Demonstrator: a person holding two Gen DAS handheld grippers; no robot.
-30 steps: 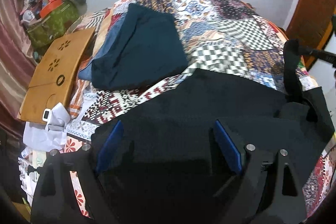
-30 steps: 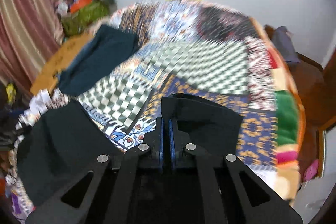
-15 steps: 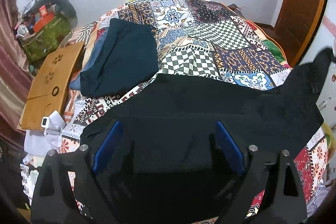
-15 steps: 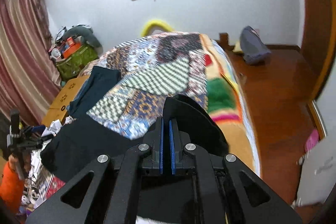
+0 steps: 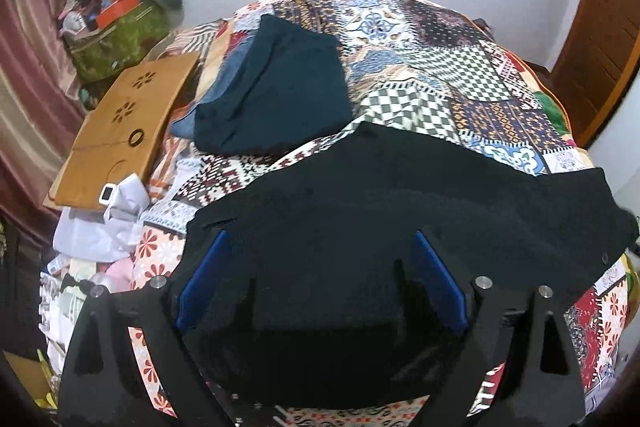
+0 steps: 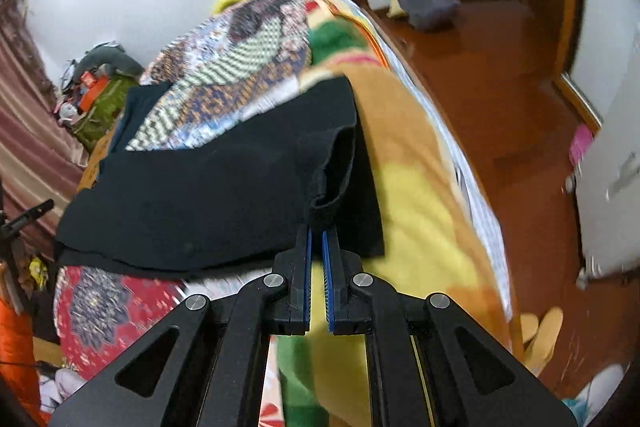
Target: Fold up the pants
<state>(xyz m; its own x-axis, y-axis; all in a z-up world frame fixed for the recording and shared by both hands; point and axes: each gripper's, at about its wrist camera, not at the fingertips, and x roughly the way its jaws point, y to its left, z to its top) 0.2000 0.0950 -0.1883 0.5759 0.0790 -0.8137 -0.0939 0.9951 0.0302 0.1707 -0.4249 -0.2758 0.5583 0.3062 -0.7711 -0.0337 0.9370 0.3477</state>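
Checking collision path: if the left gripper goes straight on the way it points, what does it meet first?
Likely the black pants spread on the patchwork bedspread; the left gripper is open over them. How far off the cloth it is, I cannot tell.

My left camera sits low and close over the black pants, facing up the quilt toward the far wall. My right camera looks from the bed's right edge, tilted, taking in the floor. Both share pants and quilt.
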